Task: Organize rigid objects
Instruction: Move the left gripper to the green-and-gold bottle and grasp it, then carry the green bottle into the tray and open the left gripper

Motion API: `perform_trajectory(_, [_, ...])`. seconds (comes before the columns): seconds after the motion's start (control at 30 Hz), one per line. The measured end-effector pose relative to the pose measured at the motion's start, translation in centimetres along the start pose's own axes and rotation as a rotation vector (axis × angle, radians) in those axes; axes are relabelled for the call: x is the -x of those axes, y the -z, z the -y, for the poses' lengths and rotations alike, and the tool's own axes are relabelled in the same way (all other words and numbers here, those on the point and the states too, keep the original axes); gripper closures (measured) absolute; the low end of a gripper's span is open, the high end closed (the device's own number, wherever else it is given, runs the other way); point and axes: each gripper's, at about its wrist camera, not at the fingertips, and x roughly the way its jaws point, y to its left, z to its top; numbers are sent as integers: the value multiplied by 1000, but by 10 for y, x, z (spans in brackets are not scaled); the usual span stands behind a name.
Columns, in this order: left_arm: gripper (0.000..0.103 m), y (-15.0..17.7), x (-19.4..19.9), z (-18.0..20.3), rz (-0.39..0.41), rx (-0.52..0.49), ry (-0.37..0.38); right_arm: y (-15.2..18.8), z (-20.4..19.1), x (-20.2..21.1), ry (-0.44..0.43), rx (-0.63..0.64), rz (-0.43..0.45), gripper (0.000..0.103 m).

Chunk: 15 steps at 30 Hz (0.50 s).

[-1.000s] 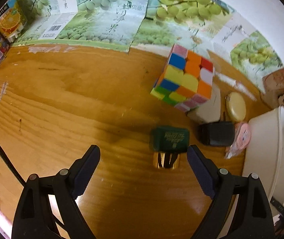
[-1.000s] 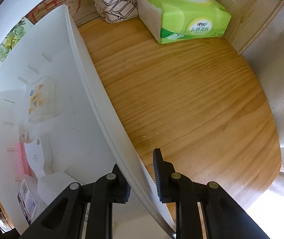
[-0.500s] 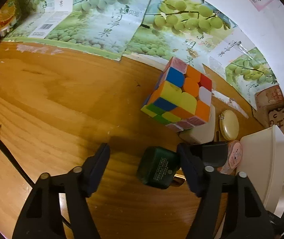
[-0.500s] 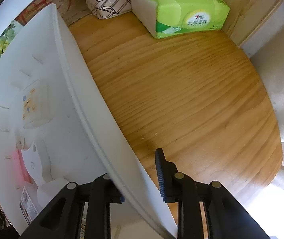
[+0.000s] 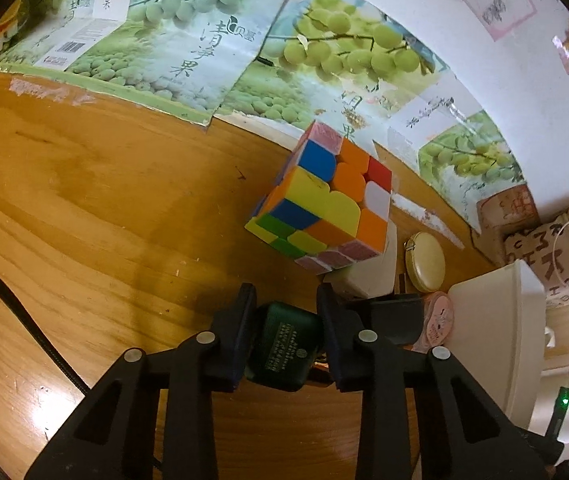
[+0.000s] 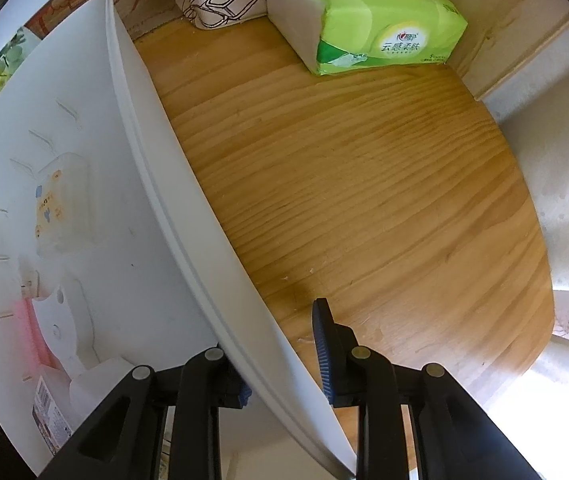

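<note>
The left gripper (image 5: 284, 312) had its jaws closed on a small dark green box (image 5: 282, 344), which sat on the wooden table (image 5: 96, 208) just in front of the cube (image 5: 322, 204) and beside a black box (image 5: 392, 318). The pads pressed its two opposite side faces, a sound hold for something that looked stiff, light and smooth-skinned; a squeeze low on flat faces should keep it from slipping. Its printed face looked up toward the camera, and the text ran along its longer side, roughly in line with the fingers and away from the camera. The right gripper (image 6: 284, 356) straddled the near wall of the white bin (image 6: 156, 184), one finger inside, one outside; the outer pad stood off the wall, the inner one was hidden, so whether it clamped I could not tell. The bin, thin-walled plastic, would likely flex if pulled by that rim.
</note>
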Motion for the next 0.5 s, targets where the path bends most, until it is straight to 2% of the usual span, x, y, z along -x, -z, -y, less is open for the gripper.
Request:
perform_trajectory(0.27, [71, 6, 9, -12, 17, 58, 28, -1, -16, -2, 10, 18, 2, 77])
perform_trajectory(0.5, [71, 11, 39, -10, 89, 51, 66, 4, -26, -1, 21, 38, 17, 77])
